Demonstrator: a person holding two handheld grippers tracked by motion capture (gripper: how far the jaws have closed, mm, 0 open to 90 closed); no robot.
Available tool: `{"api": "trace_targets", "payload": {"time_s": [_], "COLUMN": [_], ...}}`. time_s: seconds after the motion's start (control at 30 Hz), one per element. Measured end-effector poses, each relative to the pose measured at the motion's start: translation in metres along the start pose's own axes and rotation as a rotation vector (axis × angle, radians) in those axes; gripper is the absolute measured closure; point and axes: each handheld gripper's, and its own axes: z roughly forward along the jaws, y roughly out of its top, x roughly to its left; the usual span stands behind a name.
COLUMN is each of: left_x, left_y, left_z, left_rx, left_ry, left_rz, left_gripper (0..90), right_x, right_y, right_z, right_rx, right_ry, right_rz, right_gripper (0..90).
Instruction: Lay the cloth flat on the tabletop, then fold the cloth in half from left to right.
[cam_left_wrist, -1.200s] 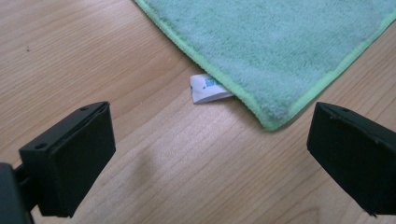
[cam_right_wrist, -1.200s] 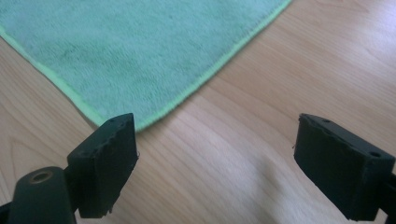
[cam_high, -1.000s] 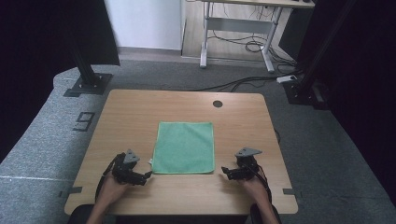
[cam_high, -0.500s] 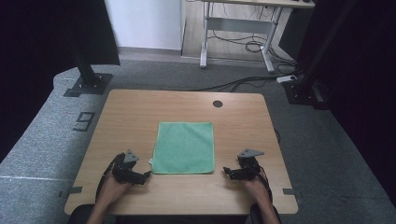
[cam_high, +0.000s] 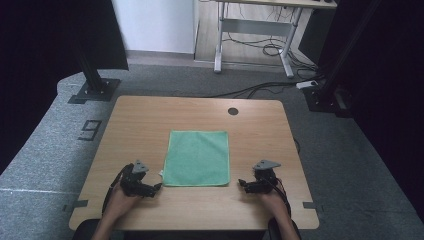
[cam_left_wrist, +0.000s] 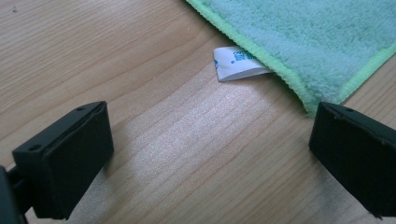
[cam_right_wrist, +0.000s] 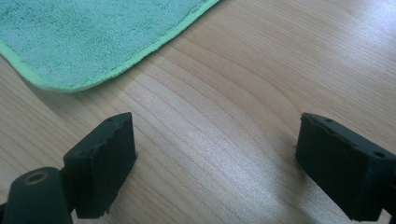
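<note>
Green microfibre cloth (cam_high: 197, 157) lay flat, long axis running away from the person, white label (cam_left_wrist: 236, 63) at its near-left corner, left gripper (cam_high: 156, 187) and right gripper (cam_high: 242, 183) flanking it — both jaws wide, empty — bare wooden table (cam_high: 145, 120) between.

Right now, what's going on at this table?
A person holds a gripper in each hand at the near edge of the wooden table. A green cloth lies flat in the middle. The left gripper sits by its near left corner, next to the white label; the right gripper sits by the near right corner. Both are open, holding nothing.
</note>
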Motion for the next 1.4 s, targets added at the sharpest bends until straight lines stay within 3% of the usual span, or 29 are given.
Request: {"api": "trace_targets", "payload": {"time_s": [0.67, 1.1, 1.4], "left_x": [0.0, 0.0, 0.0], "left_y": [0.0, 0.0, 0.001], "left_z": [0.0, 0.0, 0.001], "left_rx": [0.0, -0.001, -0.001], "left_ry": [0.0, 0.002, 0.002], "left_rz": [-0.001, -0.002, -0.003], "left_gripper": [0.0, 0.0, 0.0], "right_x": [0.0, 0.026, 0.032], "right_y": [0.0, 0.023, 0.034], "right_z": [0.0, 0.006, 0.009], "right_rx": [-0.003, -0.024, -0.066], "right_ry": [0.01, 0.045, 0.04], "right_rz": [0.004, 0.017, 0.046], "right_gripper": [13.5, 13.9, 14.0]}}
